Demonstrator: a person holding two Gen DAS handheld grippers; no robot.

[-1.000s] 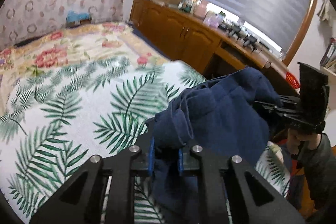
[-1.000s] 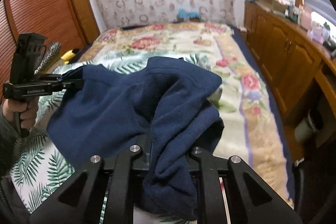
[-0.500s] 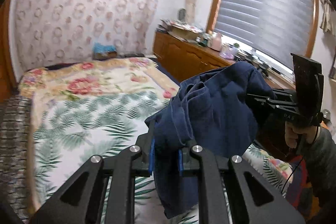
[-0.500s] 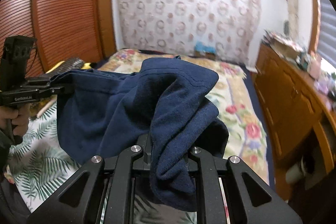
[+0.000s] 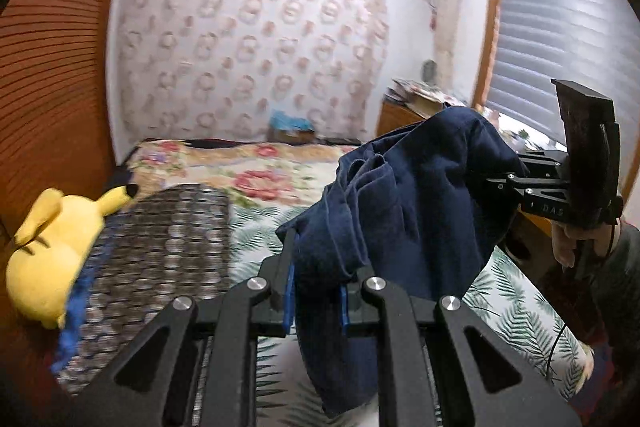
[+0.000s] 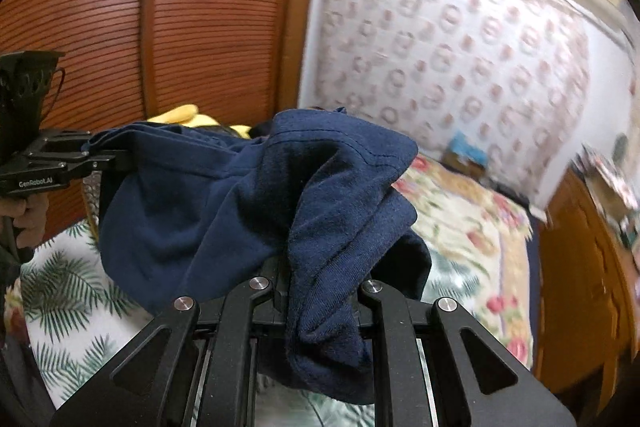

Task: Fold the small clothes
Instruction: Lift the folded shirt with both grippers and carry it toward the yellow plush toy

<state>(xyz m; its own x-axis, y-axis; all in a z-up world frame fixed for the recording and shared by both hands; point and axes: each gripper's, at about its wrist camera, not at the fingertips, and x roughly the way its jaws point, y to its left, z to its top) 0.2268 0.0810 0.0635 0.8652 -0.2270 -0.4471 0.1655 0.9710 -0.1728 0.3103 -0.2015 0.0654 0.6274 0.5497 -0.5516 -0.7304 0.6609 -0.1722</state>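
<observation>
Jaws of both grippers clamped on navy garment (image 5: 416,203), cloth covering their tips, bed (image 5: 256,239) blurred beneath.

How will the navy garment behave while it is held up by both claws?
Probably floppy: the navy garment sags between the left claw and right claw. Likely light, since it bunches in soft folds. It may slip little, as its knit looks matte.

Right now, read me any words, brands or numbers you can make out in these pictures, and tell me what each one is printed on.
"GenRobot.AI": white print on the black side of the left gripper, seen from the right wrist camera.
"DAS": partly legible white letters on the side of the right gripper, seen from the left wrist camera; any more is unreadable.
The items on the wooden cabinet are too blurred to read.
</observation>
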